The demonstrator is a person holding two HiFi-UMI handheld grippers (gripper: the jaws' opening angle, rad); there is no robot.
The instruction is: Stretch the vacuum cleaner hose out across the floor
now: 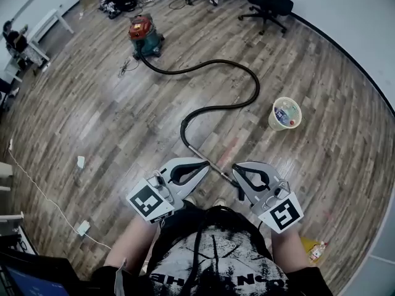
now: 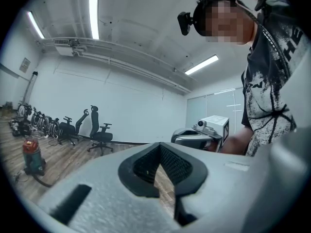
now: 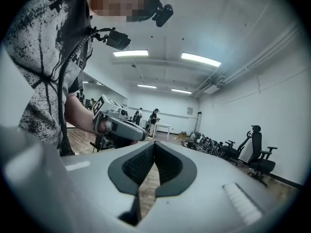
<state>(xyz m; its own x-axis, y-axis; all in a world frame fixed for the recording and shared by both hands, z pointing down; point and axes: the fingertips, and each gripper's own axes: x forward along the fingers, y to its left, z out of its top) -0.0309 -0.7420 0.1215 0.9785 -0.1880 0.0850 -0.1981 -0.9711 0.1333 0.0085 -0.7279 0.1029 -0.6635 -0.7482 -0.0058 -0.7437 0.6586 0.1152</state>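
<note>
1. Our left gripper (image 1: 207, 163) sits at the lower middle of the head view. Its jaws are closed tip to tip with nothing between them (its own view (image 2: 159, 145) shows only floorboards through the hollow behind the tips).
2. Our right gripper (image 1: 235, 167) is just to the right of it, tips turned toward the left one. It is likewise closed and empty, as its own view (image 3: 153, 143) confirms.
3. The vacuum cleaner hose (image 1: 247, 82) starts at the red vacuum cleaner (image 1: 144, 32) in the upper left-centre. It sweeps right, then loops back to the middle of the frame.
4. Its metal wand (image 1: 196, 150) slants down and ends on the wooden floor (image 1: 111, 116) between the two grippers; neither holds it.
5. A pale bucket (image 1: 285, 113) stands to the right of the hose loop, apart from it.
6. A black office chair (image 1: 268, 2) stands at the top edge.
</note>
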